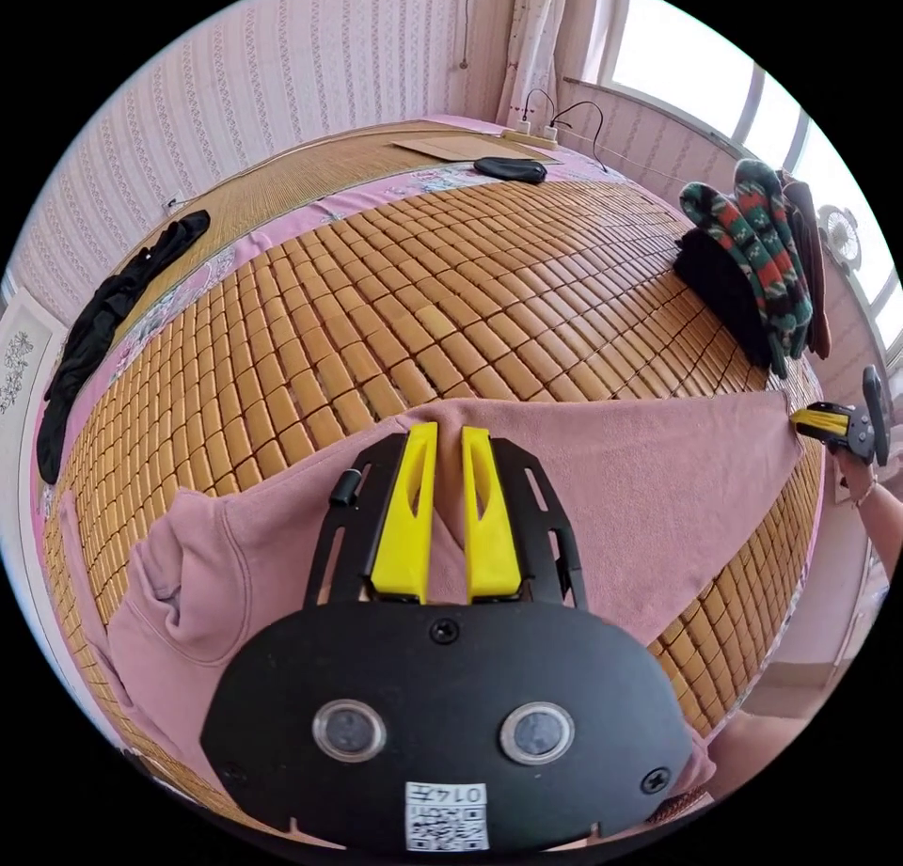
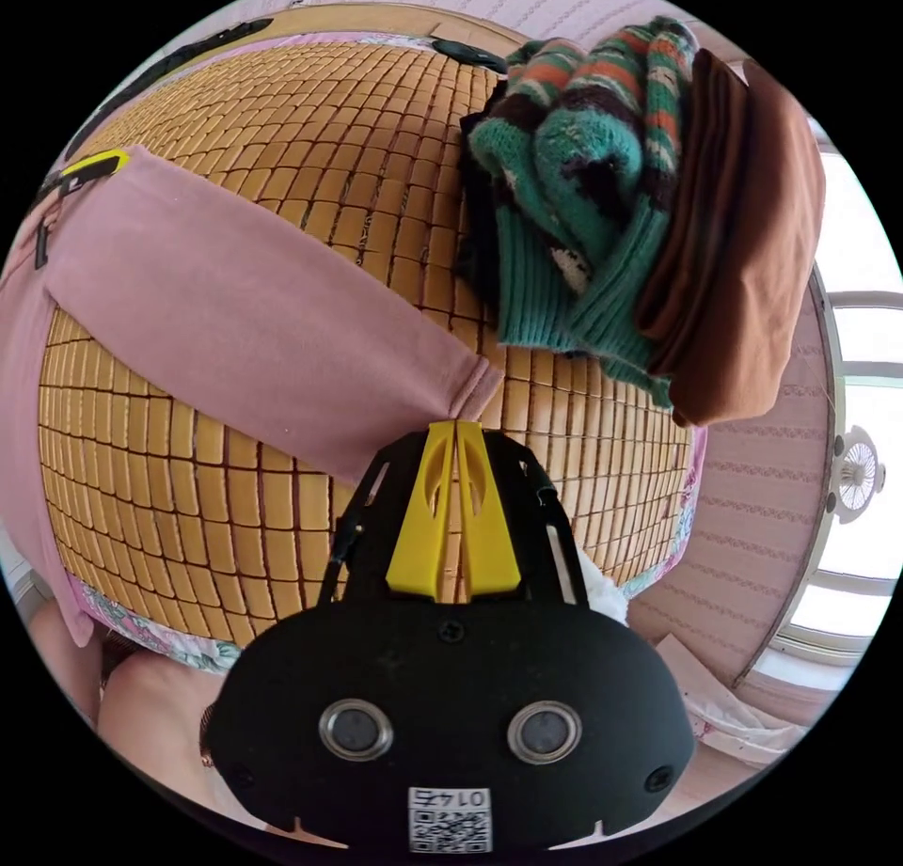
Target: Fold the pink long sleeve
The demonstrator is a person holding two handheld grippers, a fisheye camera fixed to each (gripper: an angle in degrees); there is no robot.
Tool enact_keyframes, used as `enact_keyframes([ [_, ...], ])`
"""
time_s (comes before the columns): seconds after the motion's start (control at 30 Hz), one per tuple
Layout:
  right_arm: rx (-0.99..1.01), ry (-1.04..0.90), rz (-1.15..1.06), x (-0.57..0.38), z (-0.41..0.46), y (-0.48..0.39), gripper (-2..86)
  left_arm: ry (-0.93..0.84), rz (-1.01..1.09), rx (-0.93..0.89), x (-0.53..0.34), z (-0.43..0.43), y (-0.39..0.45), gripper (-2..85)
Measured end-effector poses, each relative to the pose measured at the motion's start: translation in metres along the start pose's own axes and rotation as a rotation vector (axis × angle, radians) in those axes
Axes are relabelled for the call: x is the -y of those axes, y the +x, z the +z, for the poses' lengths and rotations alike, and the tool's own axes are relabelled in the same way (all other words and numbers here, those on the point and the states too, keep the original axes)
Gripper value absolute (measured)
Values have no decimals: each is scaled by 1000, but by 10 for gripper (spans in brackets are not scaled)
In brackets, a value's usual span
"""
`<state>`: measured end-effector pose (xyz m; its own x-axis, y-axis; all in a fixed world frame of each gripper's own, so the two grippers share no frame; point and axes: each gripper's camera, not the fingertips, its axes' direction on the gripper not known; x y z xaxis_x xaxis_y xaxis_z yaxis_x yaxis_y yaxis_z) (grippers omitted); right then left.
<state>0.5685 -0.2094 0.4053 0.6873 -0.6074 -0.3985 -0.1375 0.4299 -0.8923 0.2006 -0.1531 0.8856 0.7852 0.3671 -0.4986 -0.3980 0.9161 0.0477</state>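
The pink long sleeve (image 1: 602, 490) lies spread across a bamboo mat (image 1: 414, 283) on a bed, its hood or collar bunched at the lower left (image 1: 188, 584). My left gripper (image 1: 449, 429) is shut on a fold of the pink cloth along the garment's far edge. One sleeve (image 2: 235, 311) runs out taut to its cuff (image 2: 470, 386), and my right gripper (image 2: 456, 426) is shut on that cuff. The right gripper (image 1: 828, 421) appears at the right edge of the left gripper view; the left gripper (image 2: 89, 165) appears at the upper left of the right gripper view.
A pile of clothes sits at the mat's edge close to the right gripper: a striped knit sweater (image 2: 574, 180) and a brown garment (image 2: 734, 245). A black garment (image 1: 94, 330) lies on the far side, a small black object (image 1: 510, 168) near a power strip (image 1: 531, 133). A person's arm (image 2: 150, 716) is below.
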Motion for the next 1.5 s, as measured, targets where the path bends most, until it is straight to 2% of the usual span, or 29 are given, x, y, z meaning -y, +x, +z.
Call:
enact_keyframes([
  [0.13,14,1,10,6,-11,4,-4,40,-25,4,15,-14,0,39],
  [0.2,-40,-36,12,10,-14,5,-4,38,-65,-35,24,-25,-4,50],
  [0.33,15,-43,64,13,-30,11,-4,17,-94,-106,19,-58,-12,59],
  [0.47,49,-51,154,4,-61,15,-5,123,-139,-138,-46,-152,-38,61],
  [0.53,54,-50,189,-3,-80,11,-6,141,-211,-105,-90,-196,-64,62],
  [0.63,83,-4,104,-2,-125,-28,-6,102,-398,25,-176,-264,-122,61],
  [0.73,257,100,-88,26,-176,-110,0,22,-571,167,-268,-327,-163,59],
  [0.8,443,213,-249,69,-225,-198,13,-23,-684,234,-331,-367,-177,58],
  [0.9,707,380,-495,126,-295,-320,35,-5,-793,242,-382,-404,-185,59],
  [1.0,793,414,-814,178,-370,-452,68,30,-782,222,-407,-437,-182,60],
  [1.13,741,494,-1015,219,-447,-580,61,65,-755,200,-433,-474,-178,61],
  [1.3,443,399,-1045,271,-480,-726,85,122,-782,140,-467,-513,-185,64],
  [1.37,321,294,-1029,282,-470,-755,68,143,-800,123,-478,-525,-191,64],
  [1.43,344,289,-1012,283,-477,-758,38,162,-815,118,-487,-539,-196,64],
  [1.5,439,292,-1093,269,-507,-748,19,183,-853,130,-500,-558,-203,64],
])
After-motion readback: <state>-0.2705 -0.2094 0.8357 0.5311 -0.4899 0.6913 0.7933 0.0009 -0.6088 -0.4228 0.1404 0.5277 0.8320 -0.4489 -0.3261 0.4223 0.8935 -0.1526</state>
